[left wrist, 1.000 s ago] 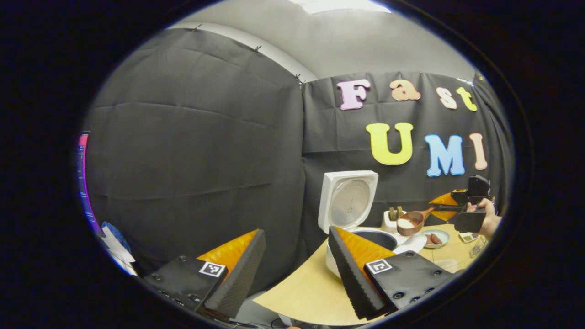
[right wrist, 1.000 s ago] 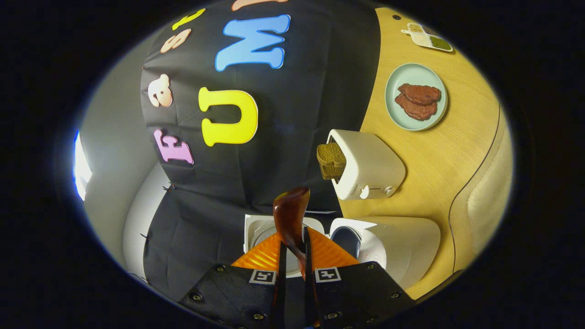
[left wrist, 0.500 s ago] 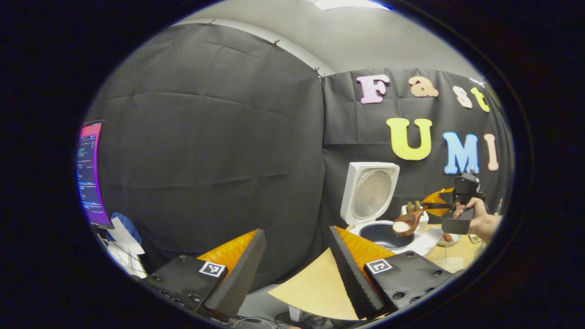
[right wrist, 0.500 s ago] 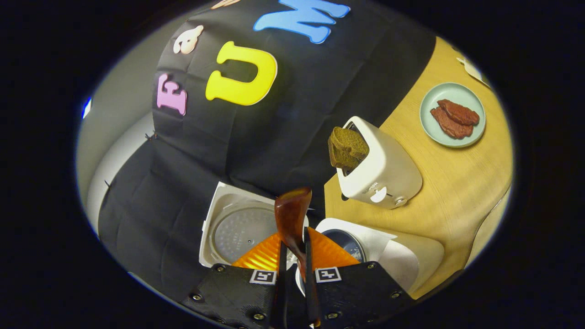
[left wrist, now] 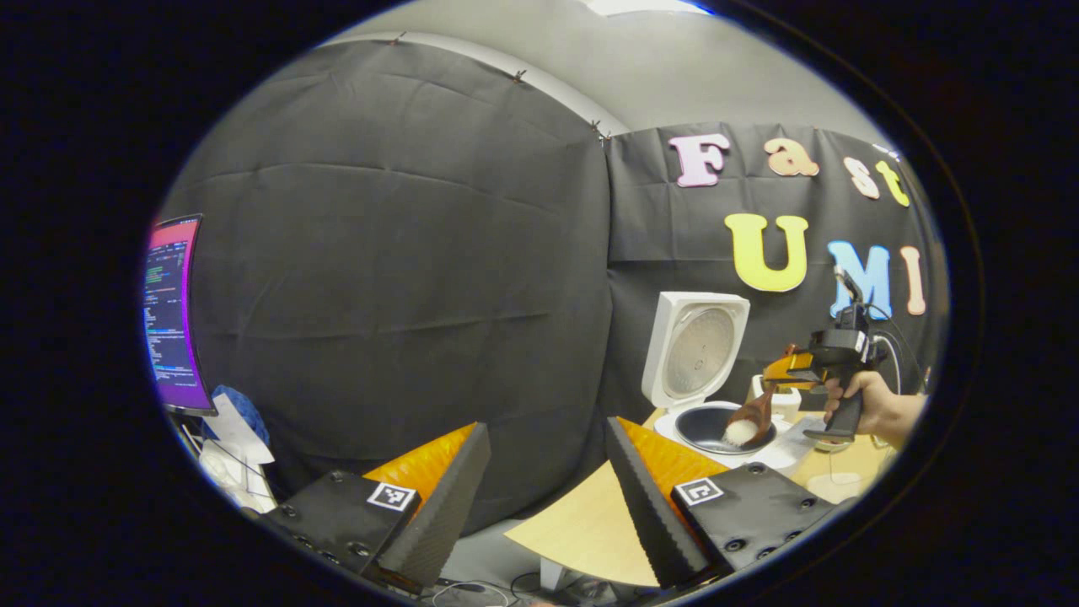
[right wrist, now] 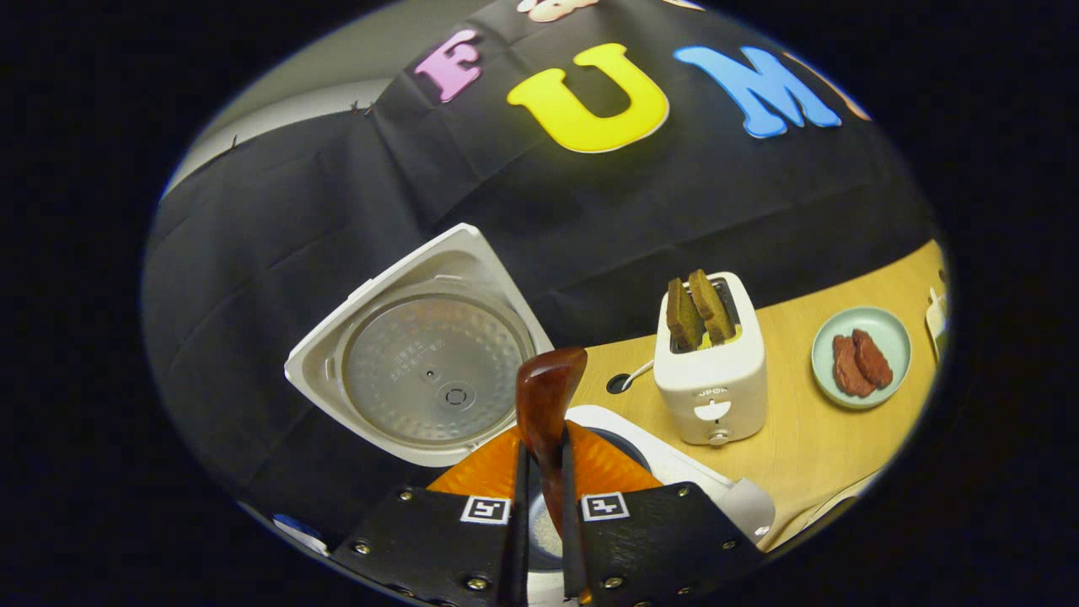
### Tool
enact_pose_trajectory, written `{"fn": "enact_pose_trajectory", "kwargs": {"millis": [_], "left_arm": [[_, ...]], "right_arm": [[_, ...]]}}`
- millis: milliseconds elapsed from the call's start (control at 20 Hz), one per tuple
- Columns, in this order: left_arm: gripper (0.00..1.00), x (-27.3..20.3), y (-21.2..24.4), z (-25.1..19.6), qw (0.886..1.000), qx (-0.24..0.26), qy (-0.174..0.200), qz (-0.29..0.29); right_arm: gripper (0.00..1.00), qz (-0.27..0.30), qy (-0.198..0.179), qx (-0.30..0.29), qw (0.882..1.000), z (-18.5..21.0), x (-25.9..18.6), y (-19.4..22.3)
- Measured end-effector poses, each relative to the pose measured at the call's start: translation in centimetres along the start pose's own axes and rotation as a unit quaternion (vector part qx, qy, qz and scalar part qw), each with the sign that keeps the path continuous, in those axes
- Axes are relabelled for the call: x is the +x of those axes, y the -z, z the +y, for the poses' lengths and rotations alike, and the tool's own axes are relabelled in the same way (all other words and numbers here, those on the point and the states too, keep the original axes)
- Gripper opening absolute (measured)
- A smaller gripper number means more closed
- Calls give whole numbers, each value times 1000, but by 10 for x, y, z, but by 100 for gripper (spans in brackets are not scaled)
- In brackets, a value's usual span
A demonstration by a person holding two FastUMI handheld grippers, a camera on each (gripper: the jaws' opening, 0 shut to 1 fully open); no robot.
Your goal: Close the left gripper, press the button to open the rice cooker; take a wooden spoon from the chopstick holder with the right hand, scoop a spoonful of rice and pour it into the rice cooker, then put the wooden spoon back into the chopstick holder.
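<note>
Rice cooker (left wrist: pixel 704 396): open, its lid (right wrist: pixel 421 371) standing upright; in the left gripper view it sits at about 4 o'clock, on the far end of the surface (left wrist: pixel 590 531).
Wooden spoon (left wrist: pixel 748 421): tipped bowl-down over the cooker's dark inner pot, a clump of white rice at its lower edge.
Right gripper (right wrist: pixel 540 472): clamped on the spoon's handle, both fingers pressing it; the spoon's back rises at 6 o'clock in the right gripper view.
Left gripper (left wrist: pixel 544 489): fingers spread wide, holding nothing, well back from the cooker.
Hand (left wrist: pixel 868 405): holds the right gripper at about 3 o'clock in the left gripper view.
Step in hand: by my reading, pouring the scooped rice into the pot.
Next move: likely more tilt until the bowl empties, then carry the spoon to the chopstick holder (left wrist: pixel 784 396), just behind the cooker, and seat it handle-up without knocking the lid.
Bystanders: toaster (right wrist: pixel 712 371) and plate (right wrist: pixel 861 358) at 3 o'clock in the right gripper view.
</note>
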State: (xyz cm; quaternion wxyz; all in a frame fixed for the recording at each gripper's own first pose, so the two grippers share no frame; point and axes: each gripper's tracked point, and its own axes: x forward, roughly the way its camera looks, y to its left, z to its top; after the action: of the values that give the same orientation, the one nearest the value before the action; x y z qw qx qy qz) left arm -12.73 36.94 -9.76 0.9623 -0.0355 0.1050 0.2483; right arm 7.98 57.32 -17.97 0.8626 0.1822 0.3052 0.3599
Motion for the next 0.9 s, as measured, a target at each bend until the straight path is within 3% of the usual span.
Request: {"fn": "enact_pose_trajectory", "kwargs": {"millis": [150,300,500,650,750,900], "left_arm": [[96,2,-1,-4,1000,-1,3,-2],[96,2,0,-4,1000,1,4,-3],[96,3,1,-3,1000,-4,1,-3],[96,3,0,-4,1000,-6,1,-4],[96,2,-3,-4,1000,-6,2,-6],[96,0,-7,-5,1000,-4,5,-9]], "right_arm": [[16,-12,8,-101,995,8,-1,-1],[16,-25,12,-210,977,18,-4,-4],[16,-60,23,-355,933,32,-15,-13],[16,-80,31,-423,902,40,-19,-13],[16,-82,29,-427,900,42,-22,-14],[17,-61,15,-370,927,37,-25,-13]]}}
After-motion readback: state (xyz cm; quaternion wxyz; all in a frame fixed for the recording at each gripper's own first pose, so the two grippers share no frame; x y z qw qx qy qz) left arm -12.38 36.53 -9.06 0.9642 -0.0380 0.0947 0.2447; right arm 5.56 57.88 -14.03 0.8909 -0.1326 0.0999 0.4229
